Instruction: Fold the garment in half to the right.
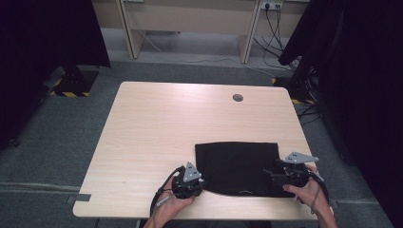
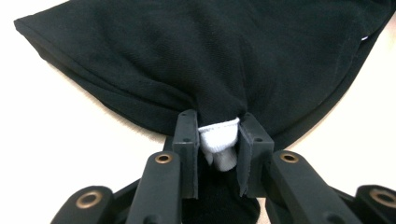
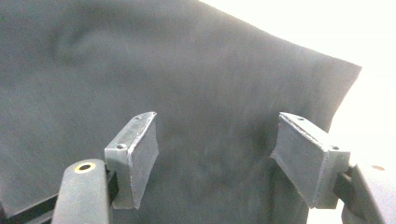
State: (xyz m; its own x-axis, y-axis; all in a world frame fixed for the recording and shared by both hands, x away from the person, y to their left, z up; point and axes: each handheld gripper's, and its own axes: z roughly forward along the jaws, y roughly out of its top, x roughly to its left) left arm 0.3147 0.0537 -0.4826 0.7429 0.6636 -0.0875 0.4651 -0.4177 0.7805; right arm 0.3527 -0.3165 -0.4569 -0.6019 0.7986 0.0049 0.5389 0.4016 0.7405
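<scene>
A black folded garment (image 1: 237, 164) lies flat on the near right part of the wooden table (image 1: 161, 128). My left gripper (image 1: 201, 184) is at the garment's near left corner, shut on a bunched fold of it. In the left gripper view the jaws (image 2: 218, 135) pinch black fabric (image 2: 210, 56) together with a small white label (image 2: 219, 150). My right gripper (image 1: 269, 175) is over the garment's near right corner. Its jaws (image 3: 217, 149) stand open, wide apart, with smooth black fabric (image 3: 187, 70) lying beneath them and nothing pinched.
A round cable hole (image 1: 237, 98) sits near the table's far edge. The garment's near hem lies close to the table's front edge. Black curtains (image 1: 43, 33) hang at both sides, and cables (image 1: 273, 33) trail on the floor behind.
</scene>
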